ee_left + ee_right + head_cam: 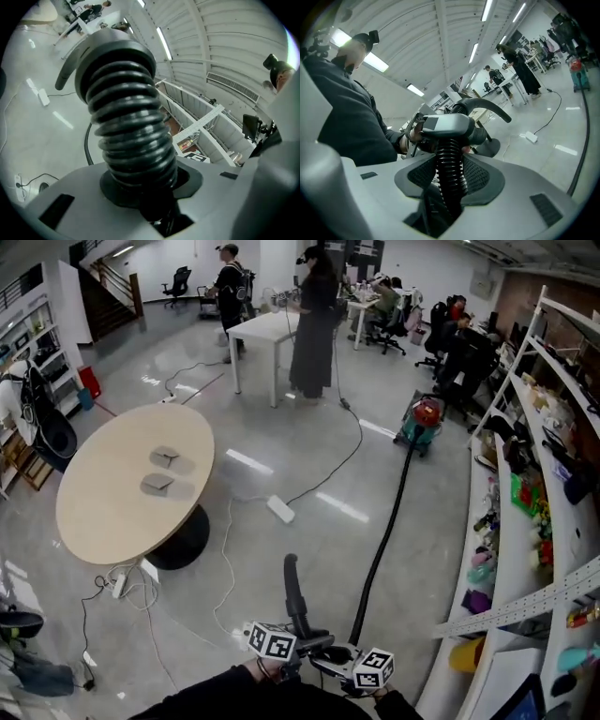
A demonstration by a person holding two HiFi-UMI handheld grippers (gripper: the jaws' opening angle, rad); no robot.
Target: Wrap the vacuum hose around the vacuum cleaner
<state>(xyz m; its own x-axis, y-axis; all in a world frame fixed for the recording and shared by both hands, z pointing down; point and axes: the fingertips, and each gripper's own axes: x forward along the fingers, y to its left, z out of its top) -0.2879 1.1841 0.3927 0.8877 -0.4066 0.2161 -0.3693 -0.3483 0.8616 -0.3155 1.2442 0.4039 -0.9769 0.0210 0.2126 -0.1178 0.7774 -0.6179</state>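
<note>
The red and teal vacuum cleaner (424,420) stands far off on the grey floor. Its black ribbed hose (384,540) runs from it across the floor to my hands at the bottom of the head view. My left gripper (298,645) is shut on the hose (126,117) just below its rigid curved end (292,592), which points up and away. My right gripper (330,662) is shut on the hose (450,164) right beside the left one, a little further along. In the right gripper view the left gripper (440,124) shows just beyond my jaws.
A round beige table (122,493) stands to the left, with cables and a white power strip (280,509) on the floor beside it. White shelves (553,549) full of things line the right side. People stand by a white table (267,329) far back.
</note>
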